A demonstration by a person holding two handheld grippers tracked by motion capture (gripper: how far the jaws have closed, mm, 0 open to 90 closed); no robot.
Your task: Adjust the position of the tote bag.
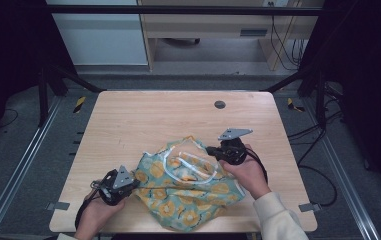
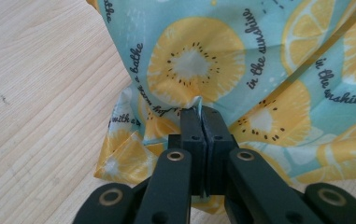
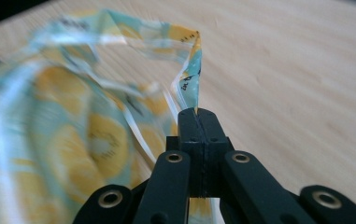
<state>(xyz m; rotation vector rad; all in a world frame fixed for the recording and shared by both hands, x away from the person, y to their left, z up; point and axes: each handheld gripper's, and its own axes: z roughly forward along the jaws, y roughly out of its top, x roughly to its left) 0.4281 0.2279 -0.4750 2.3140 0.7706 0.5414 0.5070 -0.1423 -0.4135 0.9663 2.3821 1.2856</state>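
Both pinches are made: my left gripper (image 1: 128, 184) is clamped on the lemon-print cloth (image 1: 188, 192) at its 9 o'clock edge, my right gripper (image 1: 213, 150) on its 2 o'clock corner — the cloth lies crumpled on the desk (image 1: 143, 115), spreading yet to come.

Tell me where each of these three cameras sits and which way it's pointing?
High view: fixed above the person's side, looking forward and down on the wooden table; both hands, forearms and grippers show.
Left gripper view: rides the left gripper, looking along its shut jaws at the lemon-print cloth.
Right gripper view: rides the right gripper, whose shut jaws pinch a cloth edge.
Shared: the same cloth and tabletop appear in all three views.
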